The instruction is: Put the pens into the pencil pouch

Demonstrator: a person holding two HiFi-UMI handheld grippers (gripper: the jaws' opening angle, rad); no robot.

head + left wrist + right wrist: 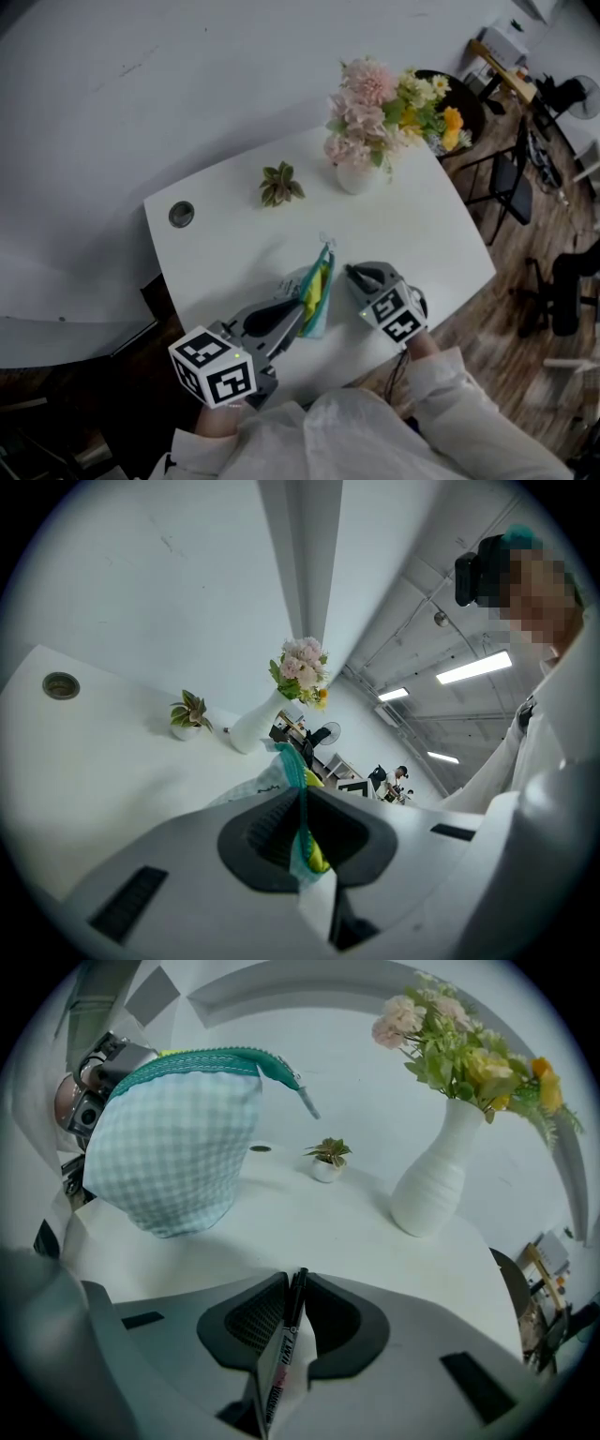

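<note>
Pencil pouch held up off desk, rim pinched tight in left tongs. Right tongs clamped on black pen, near pouch mouth, not yet in. Yellow thing inside: possibly pen already stowed, unclear. No loose pens seen on desk.

Left gripper tight on pouch, right gripper (tipped downward) pinching pen

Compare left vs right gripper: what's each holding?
Left gripper is shut on the pouch at its teal zipper edge; right gripper is shut on a black pen. The pouch bulges well beyond the left jaws; the pen barely pokes past the right ones. Both are closed above the white table.
</note>
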